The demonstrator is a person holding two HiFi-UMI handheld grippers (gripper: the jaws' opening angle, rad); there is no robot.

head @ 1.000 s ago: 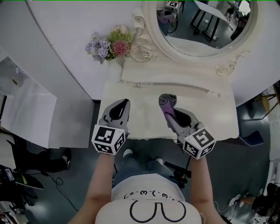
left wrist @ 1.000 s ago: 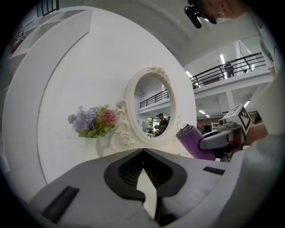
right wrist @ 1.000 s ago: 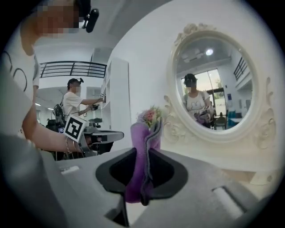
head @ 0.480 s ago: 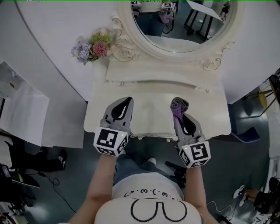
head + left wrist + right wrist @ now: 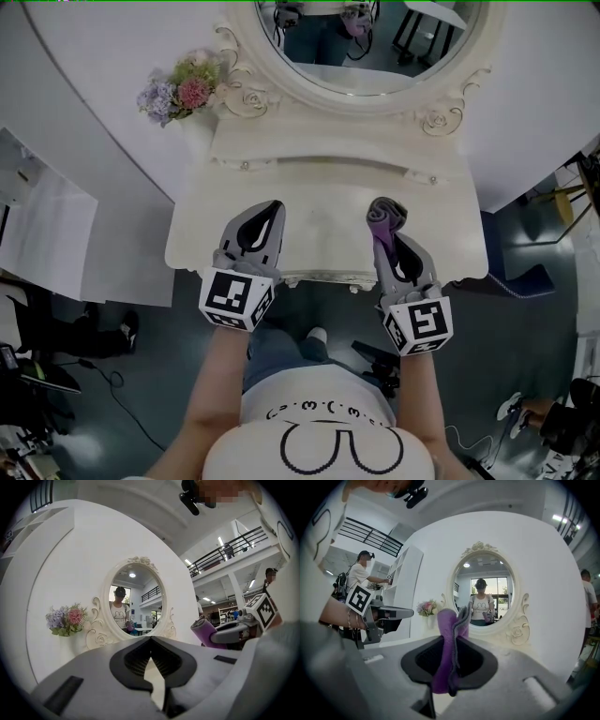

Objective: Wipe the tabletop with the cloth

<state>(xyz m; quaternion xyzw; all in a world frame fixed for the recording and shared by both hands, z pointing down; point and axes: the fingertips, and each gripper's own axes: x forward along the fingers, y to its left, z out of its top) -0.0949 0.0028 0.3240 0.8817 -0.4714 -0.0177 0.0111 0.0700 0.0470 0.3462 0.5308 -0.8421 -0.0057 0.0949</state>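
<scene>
Purple-and-grey cloth (image 5: 451, 639) clenched in the jaws of the right gripper (image 5: 451, 667), folded into an upright wad, most of its bulk projecting past the tips toward the oval mirror (image 5: 485, 590). Seen from the head view, same wad poised over the right half of the cream tabletop (image 5: 319, 225), short of the raised drawer ledge (image 5: 328, 161). Contact with the surface not determinable from any view.

Left gripper (image 5: 150, 641) with jaws pressed together on nothing, only pale tabletop visible through the slit behind the tips. Held level over the left half of the table, well apart from the cloth. Flower bunch (image 5: 178, 89) at the far left corner, beside the mirror frame.

Judged hazards from this position:
- Narrow wiping face: with the cloth bunched rather than spread, only a thin stripe cleaned per pass, broad areas missed.
- Scraping: if lowered too steeply, hard jaw tips meeting the painted top instead of fabric.
- Slippage: friction on a dragged wad possibly pulling it out of a shallow grasp.
- Collision: a long forward stroke striking the ledge or carved frame; a leftward sweep meeting the idle left gripper or the flowers.
</scene>
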